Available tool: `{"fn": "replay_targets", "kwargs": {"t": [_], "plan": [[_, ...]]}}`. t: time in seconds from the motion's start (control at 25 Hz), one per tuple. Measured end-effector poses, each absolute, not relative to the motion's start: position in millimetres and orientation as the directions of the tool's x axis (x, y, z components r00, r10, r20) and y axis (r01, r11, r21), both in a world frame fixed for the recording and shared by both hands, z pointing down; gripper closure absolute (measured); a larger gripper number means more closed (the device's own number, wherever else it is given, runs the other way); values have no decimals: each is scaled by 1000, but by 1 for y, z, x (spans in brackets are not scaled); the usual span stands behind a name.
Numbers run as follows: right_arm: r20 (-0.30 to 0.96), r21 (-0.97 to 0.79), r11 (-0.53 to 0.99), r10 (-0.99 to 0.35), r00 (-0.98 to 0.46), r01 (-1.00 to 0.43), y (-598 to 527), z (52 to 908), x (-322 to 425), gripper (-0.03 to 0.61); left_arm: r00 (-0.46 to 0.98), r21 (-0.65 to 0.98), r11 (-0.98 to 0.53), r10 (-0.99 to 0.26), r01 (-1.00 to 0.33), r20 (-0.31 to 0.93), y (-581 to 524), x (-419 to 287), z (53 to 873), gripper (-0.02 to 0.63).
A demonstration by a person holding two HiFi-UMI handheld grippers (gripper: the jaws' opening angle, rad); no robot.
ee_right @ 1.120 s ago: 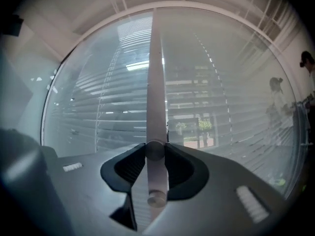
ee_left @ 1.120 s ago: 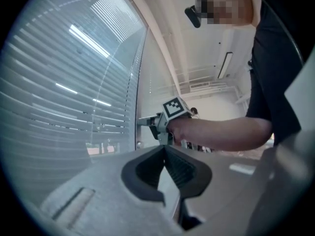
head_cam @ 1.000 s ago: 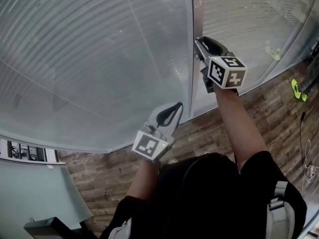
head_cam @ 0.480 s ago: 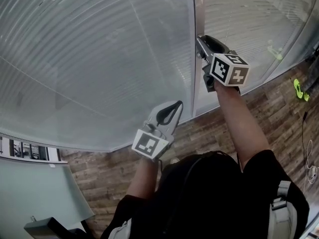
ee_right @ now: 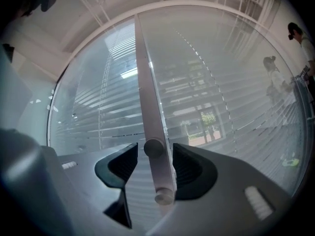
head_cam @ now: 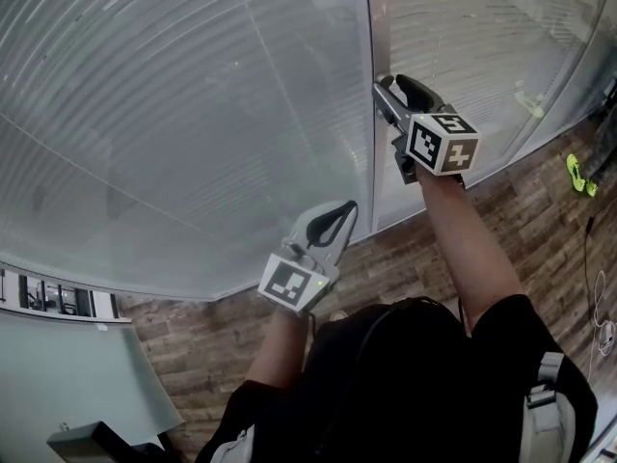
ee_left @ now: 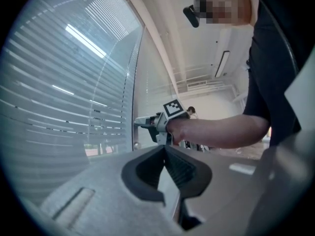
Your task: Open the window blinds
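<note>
Window blinds (head_cam: 164,114): slats down across both panes ahead of us. Left gripper (head_cam: 347,206): jaws together on nothing, arm bent, held low beside the glass. Right gripper (head_cam: 388,84): arm raised, jaws apart astride the knob (ee_right: 153,148) on the frame post (ee_right: 145,82). We should centre the knob, close squarely, then turn slowly.

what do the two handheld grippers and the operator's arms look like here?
The left gripper and right gripper are light grey, with tapered jaws lined by dark ribbed pads. Each carries a white cube with black square markers: left cube, right cube. The person wears a black short-sleeved top; forearms bare.
</note>
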State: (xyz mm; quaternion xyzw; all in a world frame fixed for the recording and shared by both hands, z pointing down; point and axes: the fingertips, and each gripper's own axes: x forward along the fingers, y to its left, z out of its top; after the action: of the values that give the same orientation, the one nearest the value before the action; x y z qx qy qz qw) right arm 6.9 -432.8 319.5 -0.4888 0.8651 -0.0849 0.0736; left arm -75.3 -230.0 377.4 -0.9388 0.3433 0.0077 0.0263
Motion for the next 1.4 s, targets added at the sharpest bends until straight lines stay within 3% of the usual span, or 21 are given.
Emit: {"fn": "replay_targets", "kwargs": {"t": [0.2,0.36,0.52,0.72,0.96,1.32,1.4], "plan": [[-14,-38,540,-842,-539,-841,-425,327,6,334,769,-43,-768,-638,-639,-37,-232,-71,377,609],[35,261,539,-834,-550,-801,-420,321,0,330,774,-46,-772,-632,-634,-41,-233,-71,376,609],[98,612,441,-866,-491,-656,-416,314,-2,314,781,-47,-779,-624,-625,-31,-230,-67,380,609],[110,865,296,-900,-422,-405,-413,309,-12,326,786,-33,-785,-618,-619,-33,-225,-64,384,609],[132,952,225,-914,-384,-209,-417,318,-13,333,777,-18,-777,-627,-629,-49,-223,-69,381,609],[151,960,227,-914,-377,-164,-424,326,-17,356,758,-16,-758,-651,-652,-39,-222,-85,384,609],[145,963,218,-916,-375,-159,-426,326,-19,392,756,-24,-756,-654,-655,-38,-222,-88,384,609]]}}
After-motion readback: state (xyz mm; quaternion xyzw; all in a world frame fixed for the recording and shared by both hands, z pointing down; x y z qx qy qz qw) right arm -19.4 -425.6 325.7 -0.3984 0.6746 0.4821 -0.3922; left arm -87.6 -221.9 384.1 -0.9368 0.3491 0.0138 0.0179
